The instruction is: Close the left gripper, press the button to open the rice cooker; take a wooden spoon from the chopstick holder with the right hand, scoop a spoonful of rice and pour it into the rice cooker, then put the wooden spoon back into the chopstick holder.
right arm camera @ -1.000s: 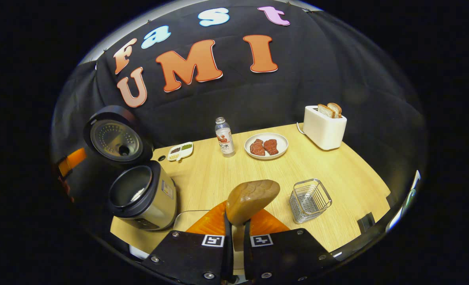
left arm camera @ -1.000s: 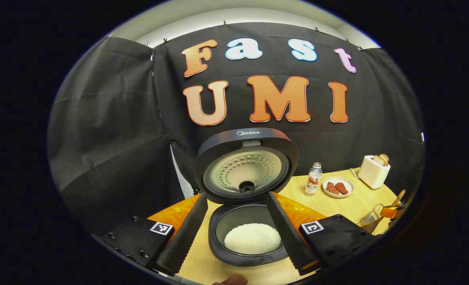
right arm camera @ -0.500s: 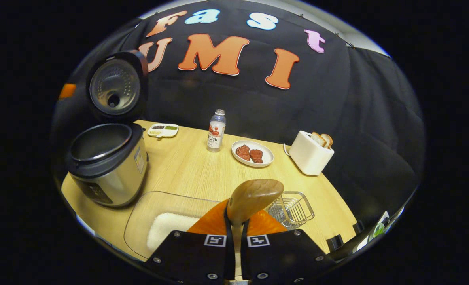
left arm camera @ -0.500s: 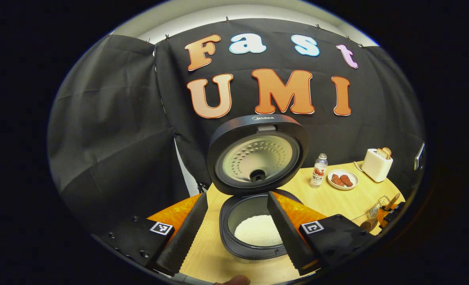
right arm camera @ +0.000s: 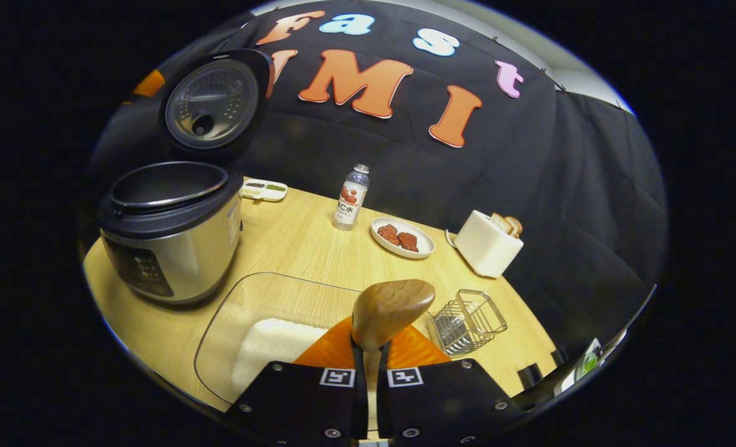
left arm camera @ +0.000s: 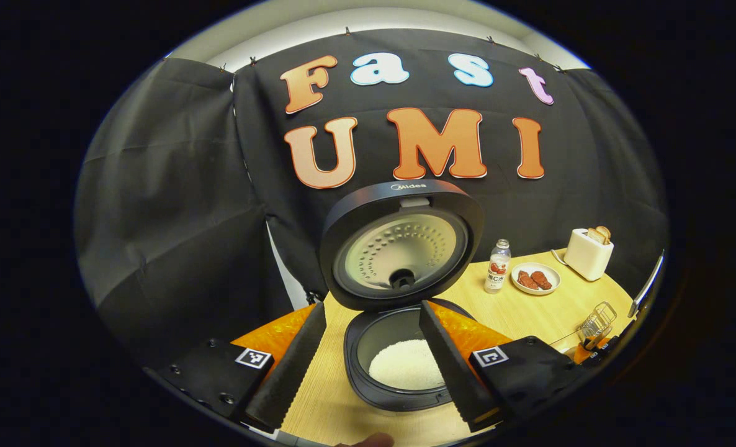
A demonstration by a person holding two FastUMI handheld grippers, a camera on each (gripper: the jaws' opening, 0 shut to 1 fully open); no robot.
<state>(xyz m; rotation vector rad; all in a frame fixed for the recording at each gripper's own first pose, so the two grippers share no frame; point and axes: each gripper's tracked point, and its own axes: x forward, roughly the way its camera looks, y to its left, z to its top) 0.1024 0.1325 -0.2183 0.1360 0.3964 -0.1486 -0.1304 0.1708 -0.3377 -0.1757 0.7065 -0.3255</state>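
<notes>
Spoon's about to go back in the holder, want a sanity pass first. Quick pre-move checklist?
1. Right hand-held gripper holds the wooden spoon: ok, both fingers clamp the handle.
2. Spoon bowl empty: cannot tell, its back faces the right gripper view.
3. Rice in the rice cooker: ok, a white mound sits in the pot, lid up.
4. Chopstick holder free to receive the spoon: ok, the wire basket stands upright on the table, right of the spoon; nothing seen inside.
5. Glass rice tray out of the path: ok, it lies left of the spoon, holder on the other side.
6. Left hand-held gripper clear: ok, open, by the cooker.
</notes>
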